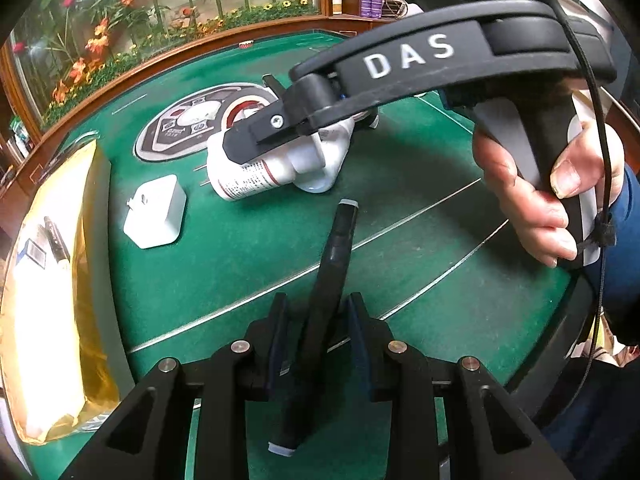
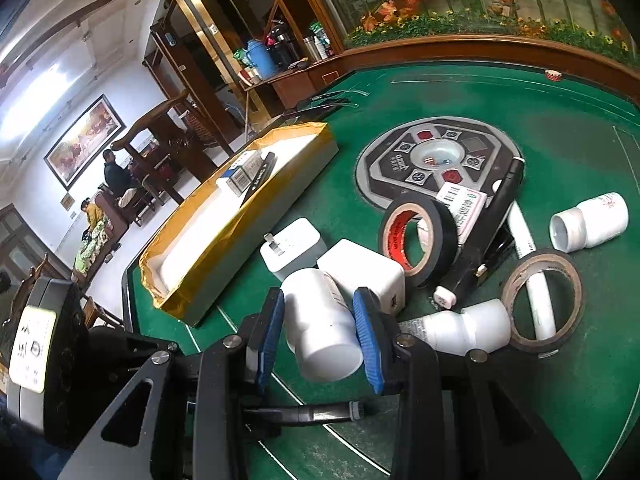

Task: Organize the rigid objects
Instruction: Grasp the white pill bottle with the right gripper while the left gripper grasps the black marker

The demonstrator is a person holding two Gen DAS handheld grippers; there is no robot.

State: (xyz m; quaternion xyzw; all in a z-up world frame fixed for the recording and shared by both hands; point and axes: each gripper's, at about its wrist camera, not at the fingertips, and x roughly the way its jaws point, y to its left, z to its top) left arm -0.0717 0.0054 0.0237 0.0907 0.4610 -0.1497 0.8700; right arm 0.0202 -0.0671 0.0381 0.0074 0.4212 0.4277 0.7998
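My left gripper (image 1: 316, 312) is shut on a black marker pen (image 1: 336, 248), which sticks out forward over the green table (image 1: 240, 280) and backward between the fingers. The same pen (image 2: 316, 412) shows low in the right wrist view. My right gripper (image 2: 320, 304) has its blue pads (image 2: 272, 332) pressed on both sides of a white plastic pipe fitting (image 2: 320, 332), held just above the felt. In the left wrist view the right gripper (image 1: 260, 136), held by a hand (image 1: 532, 200), reaches over white fittings (image 1: 256, 176).
A gold-edged open box (image 2: 256, 216) with a few items inside lies at the left. Two white chargers (image 2: 292, 248), a black tape roll (image 2: 420, 232), a brown tape roll (image 2: 544, 300), a white elbow (image 2: 468, 328), a white coupling (image 2: 588, 220) and another black marker (image 2: 492, 232) crowd the felt.
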